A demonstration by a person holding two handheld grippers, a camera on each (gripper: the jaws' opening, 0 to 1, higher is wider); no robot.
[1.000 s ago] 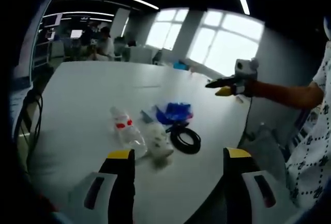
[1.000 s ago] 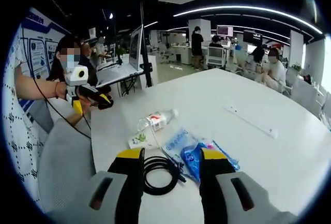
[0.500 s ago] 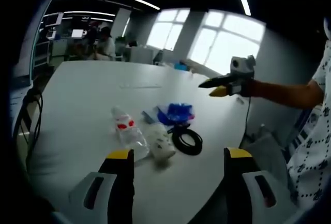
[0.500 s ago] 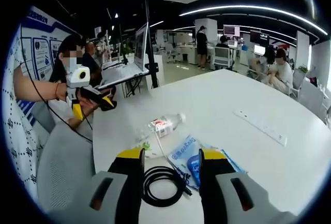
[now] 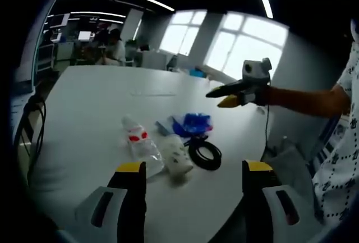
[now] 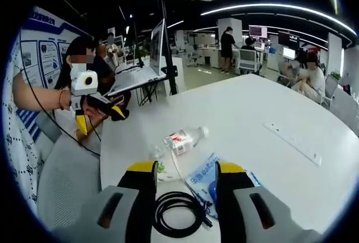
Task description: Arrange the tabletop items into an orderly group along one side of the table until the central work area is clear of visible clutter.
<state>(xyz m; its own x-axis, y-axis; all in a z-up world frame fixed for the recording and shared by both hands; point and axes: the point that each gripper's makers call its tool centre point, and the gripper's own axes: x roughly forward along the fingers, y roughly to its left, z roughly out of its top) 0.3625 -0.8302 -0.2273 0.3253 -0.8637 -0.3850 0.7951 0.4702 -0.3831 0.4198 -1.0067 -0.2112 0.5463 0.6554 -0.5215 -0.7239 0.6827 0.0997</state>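
Right gripper view: right gripper (image 6: 184,178), jaws apart and empty, hangs directly over the black cable coil (image 6: 178,212) near the table (image 6: 263,108) edge (nearer than left gripper (image 5: 189,175), also apart).

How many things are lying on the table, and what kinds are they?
Plastic bottles: 2 — clear bottle, white bottle
Black cable coil: 1
Blue packets: 1 bunch, count unclear
Long white strip: 1
Total: 5
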